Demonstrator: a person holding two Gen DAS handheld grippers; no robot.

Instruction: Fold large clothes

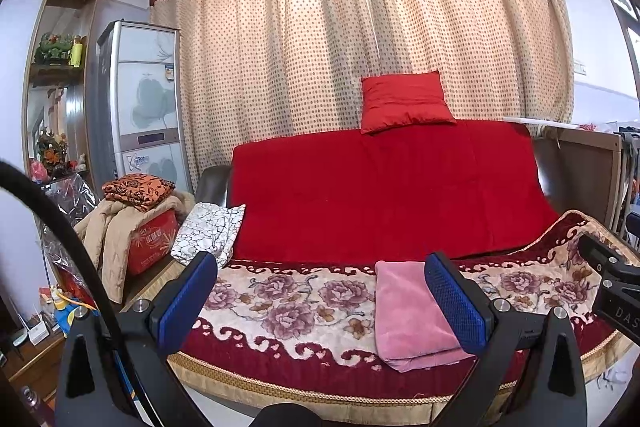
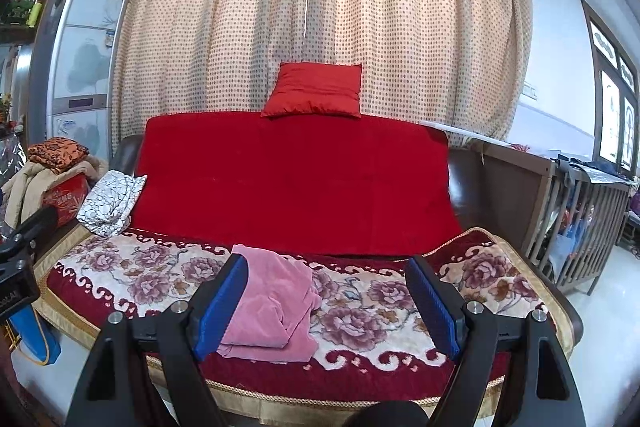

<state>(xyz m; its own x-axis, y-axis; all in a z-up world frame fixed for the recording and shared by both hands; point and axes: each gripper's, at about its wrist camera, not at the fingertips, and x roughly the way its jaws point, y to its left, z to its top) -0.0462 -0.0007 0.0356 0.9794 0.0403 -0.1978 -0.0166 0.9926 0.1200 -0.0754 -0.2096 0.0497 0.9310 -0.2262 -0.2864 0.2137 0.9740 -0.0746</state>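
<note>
While pink garment (image 2: 272, 303) lies folded, both tongs gape empty.

pink garment (image 2: 272, 307) | red cushion (image 2: 316, 91) | curtain (image 2: 320, 7) - cream, dotted

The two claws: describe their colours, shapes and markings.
Each claw, left and right, has black angular plastic arms with triangular cut-outs, silver round bolts, and two flat blue rubber-textured finger pads. A black cable curves past the left one; its neighbour's body shows white lettering.
</note>
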